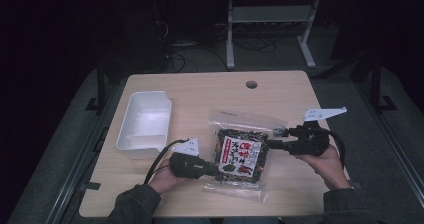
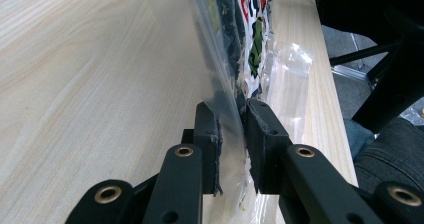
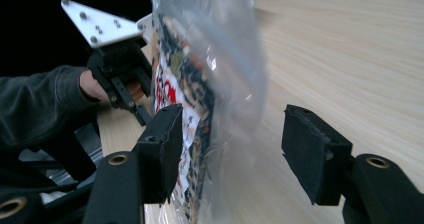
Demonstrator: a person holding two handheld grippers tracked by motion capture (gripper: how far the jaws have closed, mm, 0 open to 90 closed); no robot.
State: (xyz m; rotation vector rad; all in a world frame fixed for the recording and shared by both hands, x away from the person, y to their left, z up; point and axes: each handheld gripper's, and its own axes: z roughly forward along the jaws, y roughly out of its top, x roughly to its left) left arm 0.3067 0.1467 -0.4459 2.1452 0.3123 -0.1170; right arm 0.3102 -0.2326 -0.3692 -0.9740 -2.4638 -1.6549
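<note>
So the snack bag (image 1: 242,154), a clear zip pouch with a dark mix and a red-and-white label, sits on the near middle of the wooden surface (image 1: 210,89), between both hands. The left claw (image 1: 214,170) is clamped on the bag's lower left edge; in the left gripper view its pads (image 2: 210,134) pinch the clear plastic film tight, with the printed part just past them. The right claw (image 1: 274,138) sits at the bag's right edge, jaws spread. In the right gripper view the bag stands between the pads (image 3: 310,149), one pad close against the label side, the other well clear of the plastic, so no squeeze there.

Room-wise: a white tray (image 1: 145,124) sits left of the bag, near the left edge of the surface, apart from the bag with a strip of bare wood between. Everything behind the bag up to the far edge is bare wood apart from a round cable hole (image 1: 251,84). The bag's near end is close to the front edge, and the right hand (image 1: 327,164) sits near the right edge.
</note>
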